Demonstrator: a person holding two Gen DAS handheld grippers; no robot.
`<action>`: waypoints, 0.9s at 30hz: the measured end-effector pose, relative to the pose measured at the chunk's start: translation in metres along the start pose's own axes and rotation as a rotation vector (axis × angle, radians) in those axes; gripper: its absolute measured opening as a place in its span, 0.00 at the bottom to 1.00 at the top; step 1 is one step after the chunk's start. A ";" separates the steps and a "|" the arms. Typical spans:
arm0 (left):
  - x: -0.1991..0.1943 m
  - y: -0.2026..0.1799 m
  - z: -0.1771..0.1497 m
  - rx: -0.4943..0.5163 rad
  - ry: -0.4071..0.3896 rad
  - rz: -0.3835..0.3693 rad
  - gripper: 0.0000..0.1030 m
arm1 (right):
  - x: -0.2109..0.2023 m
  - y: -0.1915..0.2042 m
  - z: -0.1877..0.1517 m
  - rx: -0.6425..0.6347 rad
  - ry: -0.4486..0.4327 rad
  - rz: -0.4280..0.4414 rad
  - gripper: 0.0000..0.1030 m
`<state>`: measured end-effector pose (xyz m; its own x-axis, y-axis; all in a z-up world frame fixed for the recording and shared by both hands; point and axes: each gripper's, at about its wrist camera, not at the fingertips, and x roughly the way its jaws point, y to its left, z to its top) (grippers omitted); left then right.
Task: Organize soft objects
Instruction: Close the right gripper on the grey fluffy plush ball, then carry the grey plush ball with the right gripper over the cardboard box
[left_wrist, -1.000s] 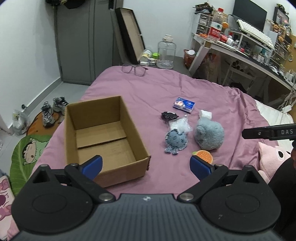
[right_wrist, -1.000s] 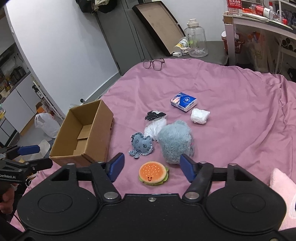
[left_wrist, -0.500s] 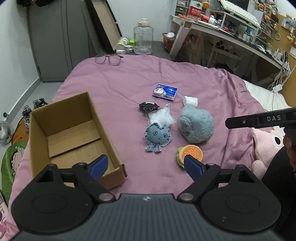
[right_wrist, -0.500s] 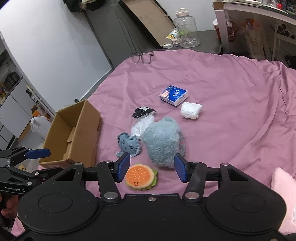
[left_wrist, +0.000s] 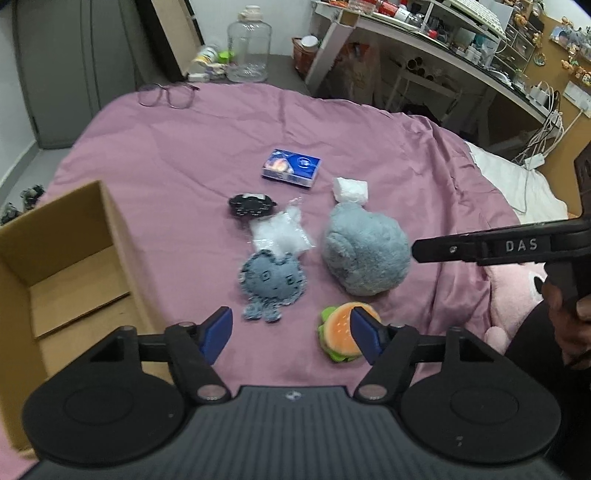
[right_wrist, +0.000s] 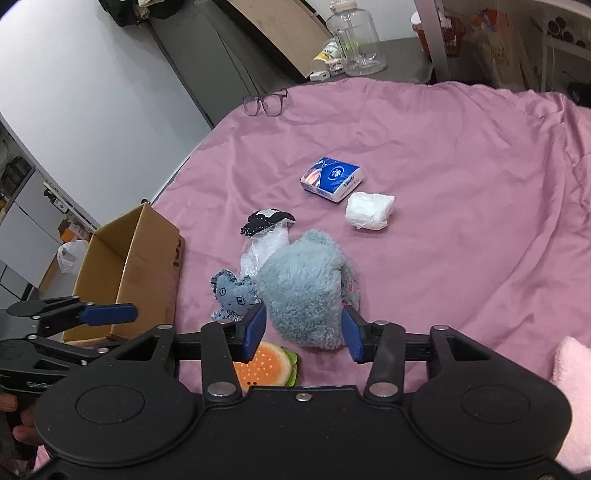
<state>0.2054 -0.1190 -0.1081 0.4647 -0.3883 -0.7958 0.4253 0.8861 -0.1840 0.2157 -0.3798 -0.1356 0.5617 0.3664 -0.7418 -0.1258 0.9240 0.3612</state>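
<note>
Both grippers have been advanced toward the toy cluster since a second ago: in the right wrist view the grey plush toy (right_wrist: 306, 288) now sits between the blue pads, where the hamburger plush (right_wrist: 267, 367) was framed earlier; the box has slid to the left edge of the left wrist view.

Right gripper (right_wrist: 301, 332): jaws held wide, straddling the near end of the grey plush toy, not visibly pressing it. Judged as a pre-grasp; wide opening suits the bulky, compressible body. Gripper is tilted down and forward over the bed (right_wrist: 461, 177); in the left wrist view it enters from centre right, level.

Left gripper (left_wrist: 291, 332): jaws wide, nothing held, hovering above the bedspread low centre. The right pad overlaps the hamburger plush (left_wrist: 340, 332) in frame; contact cannot be told. The denim octopus toy (left_wrist: 271, 282) lies just above the left pad.

Layout: soft items are grouped mid-frame, near one another – black patch toy (left_wrist: 251, 205), clear plastic bag (left_wrist: 280, 234), white wad (left_wrist: 351, 190), tissue pack (left_wrist: 291, 168). The open cardboard box (left_wrist: 66, 258) stands at the left edge, flaps open, nothing seen inside; judged the destination, so nothing has been sorted yet. Glasses (left_wrist: 168, 96) at upper left and pink plush (right_wrist: 572, 376) at lower right lie well apart from the group.
</note>
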 end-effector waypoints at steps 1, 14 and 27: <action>0.004 0.000 0.002 -0.003 0.005 -0.005 0.66 | 0.002 0.000 0.001 -0.004 0.000 -0.002 0.43; 0.060 -0.006 0.035 -0.047 0.039 -0.142 0.52 | 0.028 -0.017 0.011 0.061 0.027 0.038 0.40; 0.101 -0.020 0.043 -0.085 0.086 -0.321 0.43 | 0.034 -0.023 0.020 0.134 0.060 0.138 0.25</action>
<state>0.2771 -0.1866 -0.1599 0.2490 -0.6310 -0.7347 0.4716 0.7416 -0.4771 0.2538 -0.3908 -0.1574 0.4961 0.4986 -0.7109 -0.0859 0.8429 0.5312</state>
